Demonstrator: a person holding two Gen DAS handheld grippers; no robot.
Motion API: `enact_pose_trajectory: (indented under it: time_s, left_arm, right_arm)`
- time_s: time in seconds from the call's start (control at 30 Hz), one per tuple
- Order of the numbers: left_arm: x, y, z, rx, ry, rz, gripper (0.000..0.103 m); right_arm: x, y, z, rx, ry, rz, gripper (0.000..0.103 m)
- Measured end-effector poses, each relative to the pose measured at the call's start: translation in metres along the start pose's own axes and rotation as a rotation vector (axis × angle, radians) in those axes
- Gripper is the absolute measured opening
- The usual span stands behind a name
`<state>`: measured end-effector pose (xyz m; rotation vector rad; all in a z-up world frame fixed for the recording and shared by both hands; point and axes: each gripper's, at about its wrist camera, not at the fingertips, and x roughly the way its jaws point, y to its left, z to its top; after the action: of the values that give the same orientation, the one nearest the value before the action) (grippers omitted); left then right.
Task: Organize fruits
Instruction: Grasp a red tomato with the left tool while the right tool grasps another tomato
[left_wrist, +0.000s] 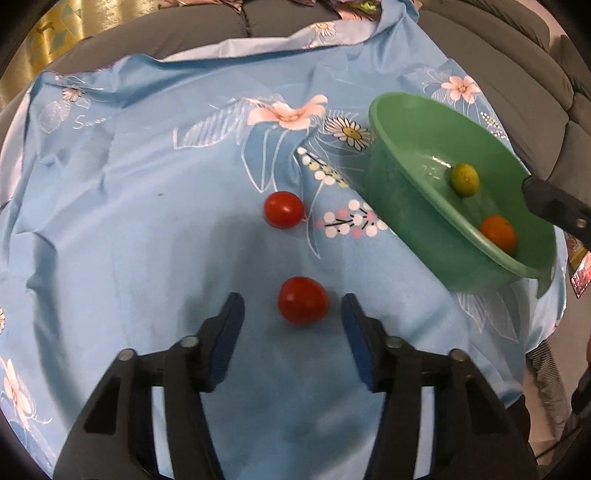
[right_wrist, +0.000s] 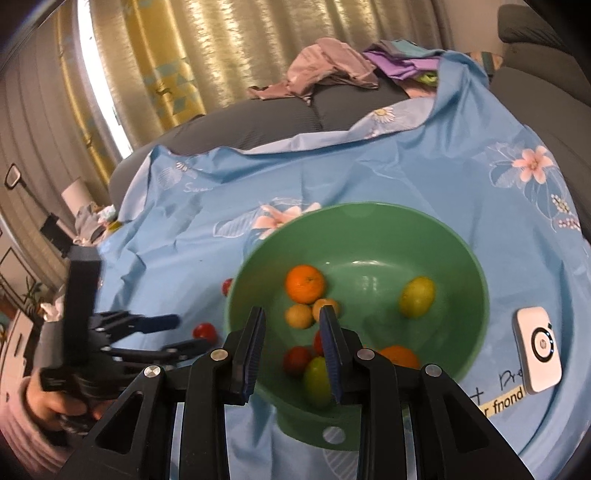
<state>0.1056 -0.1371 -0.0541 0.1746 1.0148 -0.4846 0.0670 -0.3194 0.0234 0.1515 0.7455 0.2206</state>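
Left gripper is hanging with jaws spread around the near tomato, not yet touching it

Covering the sofa, the blue cloth is giving the fruit a flat bed to sit on. On it the green bowl is serving as the gathering place, already holding two oranges, a lime, more tomatoes and other small fruit. Over its near rim the right gripper is hovering with jaws parted and nothing between them, probably steadying or waiting. Beside the bowl a white device is lying unused. Just two fruits are waiting outside: the near tomato, framed for a pinch, and the far tomato, lying a little beyond it
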Motion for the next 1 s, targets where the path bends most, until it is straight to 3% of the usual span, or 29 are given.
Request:
enact_pose_trajectory:
  time_s: [0.27,0.47,0.7,0.83,1.0]
  left_arm:
    - [0.016,-0.001,0.004,0.011,0.003,-0.031,0.03]
    - [0.002,0.027,-0.001,-0.067,-0.029,-0.04,0.03]
    - [-0.038,0.068,-0.022,-0.166,-0.104,-0.027,0.03]
    - [-0.052,0.082,-0.033,-0.205,-0.132,-0.028,0.03]
    - [-0.058,0.092,-0.039,-0.228,-0.153,-0.045,0.03]
  right_arm:
    - [0.009,0.013,0.005,-0.039,0.007,0.023,0.03]
    - [0.016,0.035,0.01,-0.107,0.013,0.059,0.03]
    - [0.047,0.08,0.016,-0.233,0.079,0.108,0.03]
    - [0.082,0.101,0.018,-0.3,0.133,0.083,0.03]
    - [0.121,0.116,0.02,-0.38,0.16,-0.045,0.03]
